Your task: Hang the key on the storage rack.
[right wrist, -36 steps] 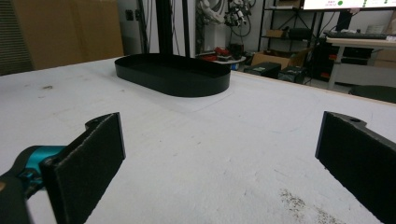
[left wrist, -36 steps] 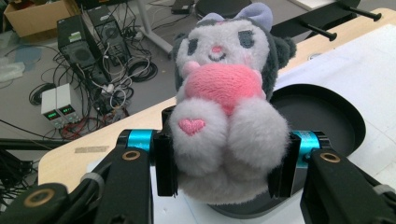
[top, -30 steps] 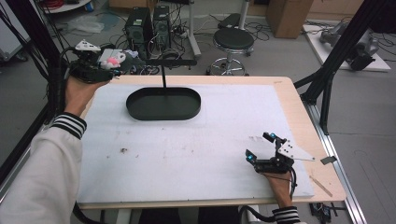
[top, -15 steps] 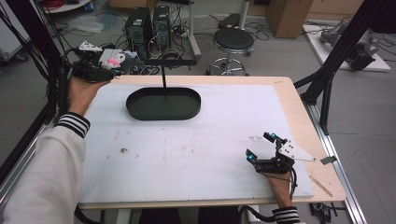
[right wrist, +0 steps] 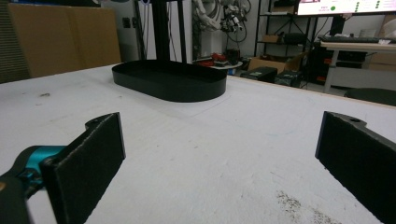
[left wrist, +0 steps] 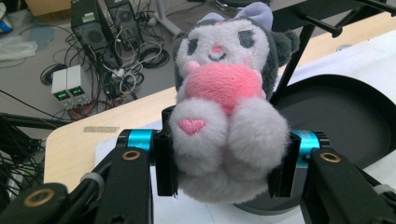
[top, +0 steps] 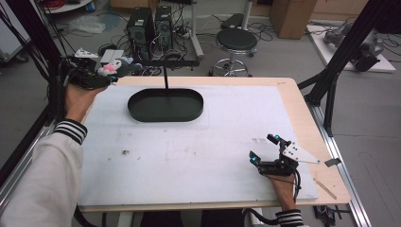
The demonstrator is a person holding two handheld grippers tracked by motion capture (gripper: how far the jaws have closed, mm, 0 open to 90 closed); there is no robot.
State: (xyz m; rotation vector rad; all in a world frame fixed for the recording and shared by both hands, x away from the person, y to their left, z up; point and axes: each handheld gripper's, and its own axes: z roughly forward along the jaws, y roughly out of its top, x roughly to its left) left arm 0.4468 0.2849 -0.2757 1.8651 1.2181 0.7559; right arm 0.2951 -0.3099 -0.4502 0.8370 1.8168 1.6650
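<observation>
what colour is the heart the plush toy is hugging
Pink, on a grey and white plush toy; it shows best in the left gripper view.

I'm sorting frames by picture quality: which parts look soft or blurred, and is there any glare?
Left gripper view: the plush toy is sharp, and so is the floor clutter behind it. Right gripper view: the right gripper has its near jaws soft at the bottom edge, while the black tray is crisp. High view: lighting is even, shadows are soft, and the white mat shows no glare.

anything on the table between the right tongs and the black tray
No object: in the right gripper view, bare white mat runs from the open right tongs up to the tray, with only some dark specks near the right jaw.
</observation>
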